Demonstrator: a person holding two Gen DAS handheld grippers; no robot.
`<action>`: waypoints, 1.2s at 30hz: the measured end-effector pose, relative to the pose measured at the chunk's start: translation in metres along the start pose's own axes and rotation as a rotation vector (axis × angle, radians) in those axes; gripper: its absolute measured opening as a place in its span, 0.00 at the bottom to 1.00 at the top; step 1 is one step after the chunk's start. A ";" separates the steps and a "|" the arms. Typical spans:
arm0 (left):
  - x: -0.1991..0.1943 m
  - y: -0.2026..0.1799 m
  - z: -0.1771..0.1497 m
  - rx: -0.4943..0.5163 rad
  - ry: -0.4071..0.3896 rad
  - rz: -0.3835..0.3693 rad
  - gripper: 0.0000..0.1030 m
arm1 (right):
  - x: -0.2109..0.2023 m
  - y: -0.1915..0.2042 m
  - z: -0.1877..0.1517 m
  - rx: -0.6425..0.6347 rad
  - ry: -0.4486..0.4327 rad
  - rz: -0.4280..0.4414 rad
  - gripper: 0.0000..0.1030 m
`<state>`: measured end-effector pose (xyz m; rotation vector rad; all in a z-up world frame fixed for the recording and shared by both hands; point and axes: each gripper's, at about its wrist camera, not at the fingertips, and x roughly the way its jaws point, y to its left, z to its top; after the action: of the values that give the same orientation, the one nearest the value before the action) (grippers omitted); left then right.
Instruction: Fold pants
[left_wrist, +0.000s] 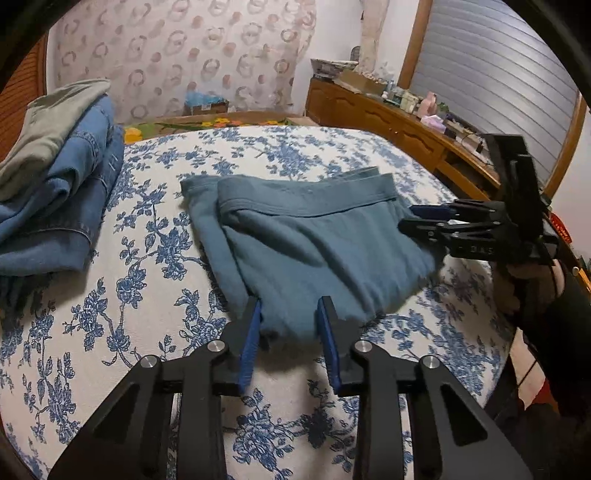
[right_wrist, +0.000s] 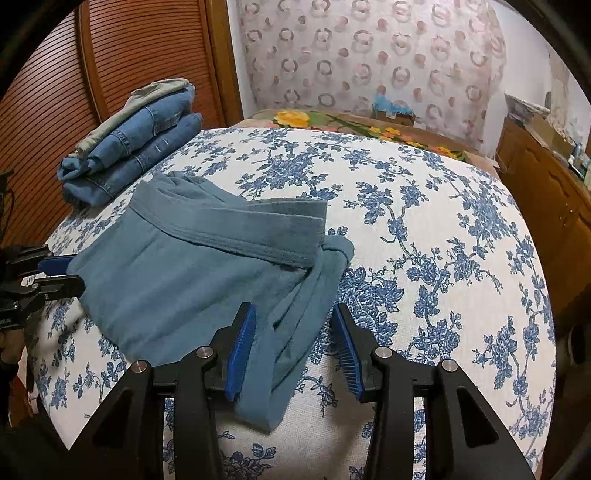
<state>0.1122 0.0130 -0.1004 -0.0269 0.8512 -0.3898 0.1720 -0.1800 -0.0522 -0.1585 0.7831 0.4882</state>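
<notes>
The teal pants (left_wrist: 314, 236) lie folded in the middle of the bed (right_wrist: 424, 229), on its blue-flowered cover. The left gripper (left_wrist: 290, 314) stands narrowly parted around the near hem; whether its pads press the cloth I cannot tell. The right gripper (right_wrist: 293, 325) stands half open astride the other corner, pads (right_wrist: 242, 347) apart from the cloth. Folded jeans (right_wrist: 140, 147) sit stacked at the bed's far left edge. A cardboard box (right_wrist: 393, 110) holding something blue stands beyond the bed.
</notes>
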 end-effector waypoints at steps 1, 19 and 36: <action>0.002 0.001 0.000 -0.004 0.007 0.003 0.31 | 0.000 0.000 0.000 -0.001 0.000 -0.001 0.45; -0.016 0.001 -0.001 -0.021 -0.007 0.023 0.15 | 0.000 0.001 -0.001 -0.010 0.000 0.004 0.48; 0.022 0.030 0.052 -0.056 -0.005 0.053 0.33 | -0.001 0.002 -0.002 -0.013 0.000 0.001 0.49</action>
<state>0.1732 0.0267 -0.0867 -0.0569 0.8565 -0.3157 0.1691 -0.1791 -0.0523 -0.1704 0.7798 0.4946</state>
